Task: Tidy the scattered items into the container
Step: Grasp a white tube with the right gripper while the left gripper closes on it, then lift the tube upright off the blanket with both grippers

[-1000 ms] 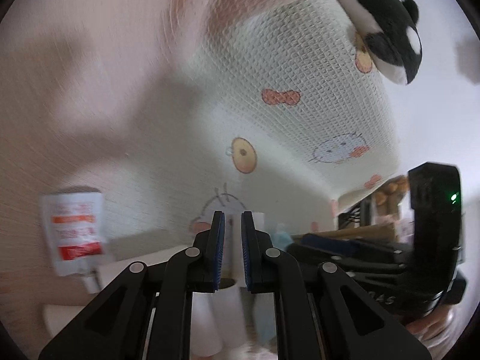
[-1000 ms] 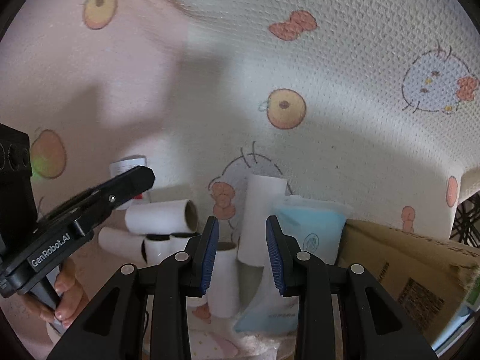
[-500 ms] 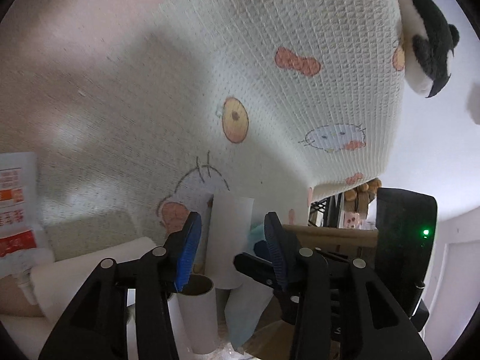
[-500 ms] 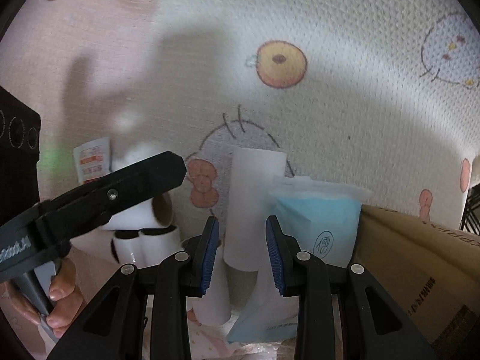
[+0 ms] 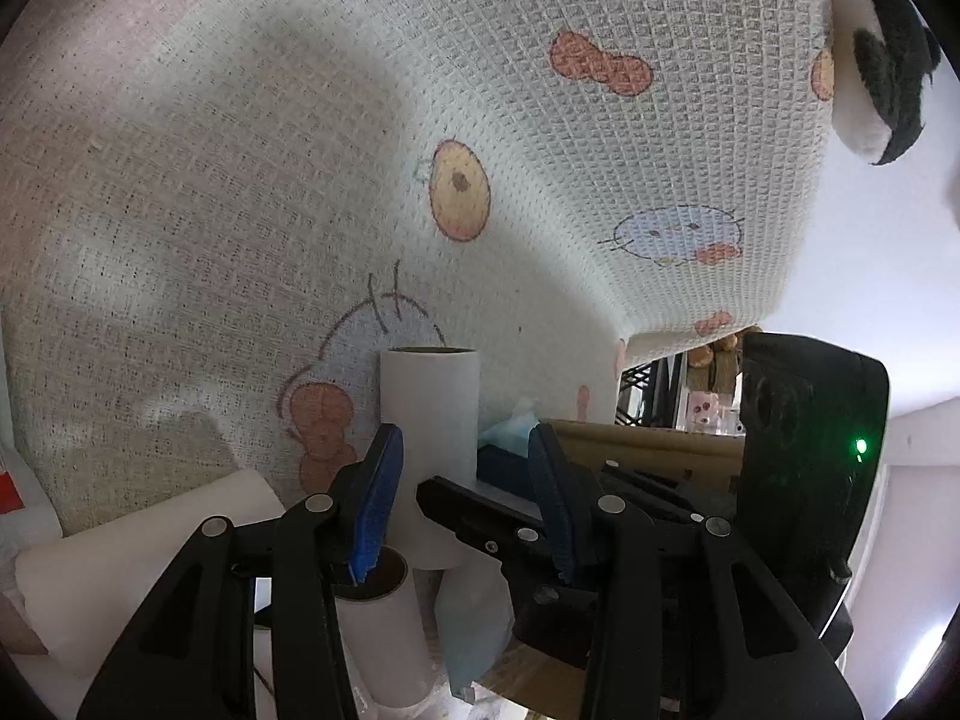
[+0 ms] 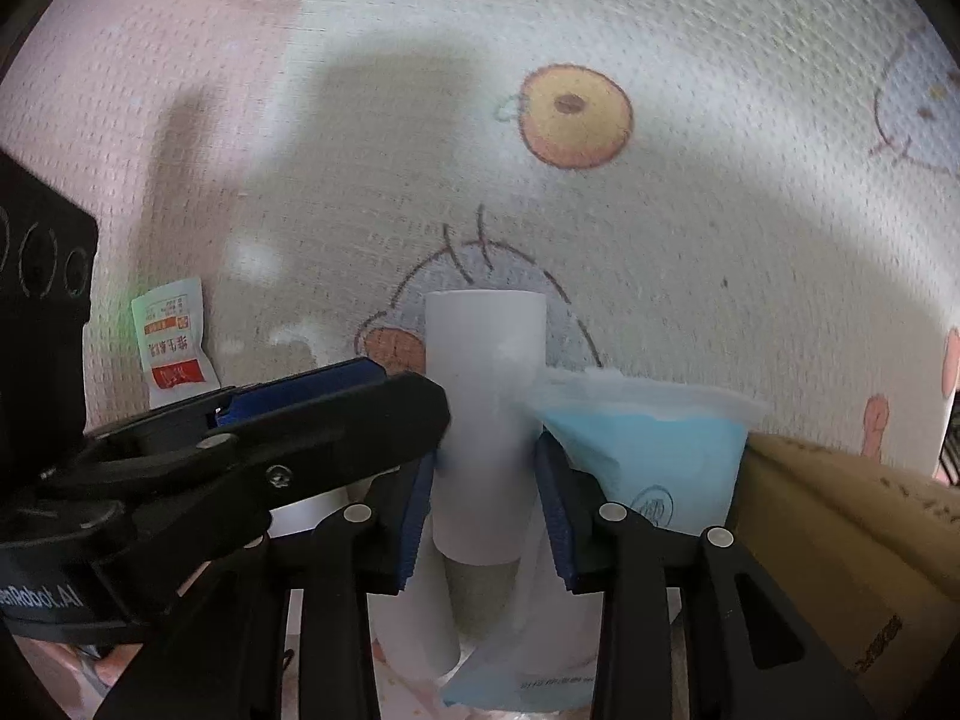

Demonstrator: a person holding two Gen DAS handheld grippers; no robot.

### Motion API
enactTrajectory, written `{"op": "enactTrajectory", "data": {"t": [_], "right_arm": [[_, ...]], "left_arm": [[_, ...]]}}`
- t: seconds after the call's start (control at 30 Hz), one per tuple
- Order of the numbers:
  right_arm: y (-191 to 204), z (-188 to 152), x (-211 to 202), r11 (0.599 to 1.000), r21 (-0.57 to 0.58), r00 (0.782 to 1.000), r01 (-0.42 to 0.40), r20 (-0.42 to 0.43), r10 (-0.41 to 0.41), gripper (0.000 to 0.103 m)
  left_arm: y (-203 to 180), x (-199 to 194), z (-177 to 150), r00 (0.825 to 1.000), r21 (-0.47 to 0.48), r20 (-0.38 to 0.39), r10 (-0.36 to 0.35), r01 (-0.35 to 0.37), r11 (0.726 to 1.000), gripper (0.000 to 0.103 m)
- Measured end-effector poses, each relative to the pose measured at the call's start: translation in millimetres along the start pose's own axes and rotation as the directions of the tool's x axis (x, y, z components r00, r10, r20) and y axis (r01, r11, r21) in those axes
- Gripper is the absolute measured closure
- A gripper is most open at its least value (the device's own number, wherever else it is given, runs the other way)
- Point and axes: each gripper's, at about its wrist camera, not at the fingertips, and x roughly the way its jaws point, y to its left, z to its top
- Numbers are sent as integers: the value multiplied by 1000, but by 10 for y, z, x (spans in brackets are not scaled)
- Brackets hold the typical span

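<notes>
An upright white paper roll [image 6: 485, 420] stands on the cartoon-print blanket [image 6: 540, 180]; it also shows in the left wrist view [image 5: 429, 420]. My right gripper [image 6: 485, 501] is open with its jaws on both sides of this roll. My left gripper [image 5: 459, 501] is open, reaching in from the left, and it shows in the right wrist view [image 6: 336, 396] right beside the roll. A light blue packet [image 6: 648, 450] leans just right of the roll. A second roll [image 5: 384, 630] stands below the left gripper.
A brown cardboard box [image 6: 840, 540] sits at the right. A red and white sachet [image 6: 171, 348] lies at the left, with more white rolls [image 5: 150, 540] lying nearby. A black and white plush toy [image 5: 876, 60] lies at the blanket's far edge.
My left gripper has opened from nearly shut and swung toward the upright roll. My right gripper has moved forward so its jaws now flank the roll.
</notes>
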Motion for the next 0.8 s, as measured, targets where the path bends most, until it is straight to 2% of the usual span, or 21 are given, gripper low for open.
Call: {"op": "enactTrajectory", "data": {"t": [0.13,0.27,0.43,0.53,0.63,0.8], "right_arm": [[70,56,-14,998,-61,999,8,41,-5,69],[149,157,-33,994,-104,996,-37,81,46,69],[236,202,-47,987,-159,993,-35,102,51,69],[223,194,-29,986,-149,993,-70,85,83,69],[192,194,-25,989,-134,993,-69,83,80,69],[136,216,-18,989,-117,993,-85,70,93,69]], "left_arm": [[28,-25,28,998,-6,22,57,-57,998,57],[115,-59,71,999,-29,21,41,-41,999,57],[247,-80,133,996,-58,37,86,-84,995,57],[351,-45,152,995,-73,24,98,-96,993,57],[390,-43,144,996,-69,33,77,-75,995,56],[403,-43,149,995,-61,42,85,-83,995,57]]}}
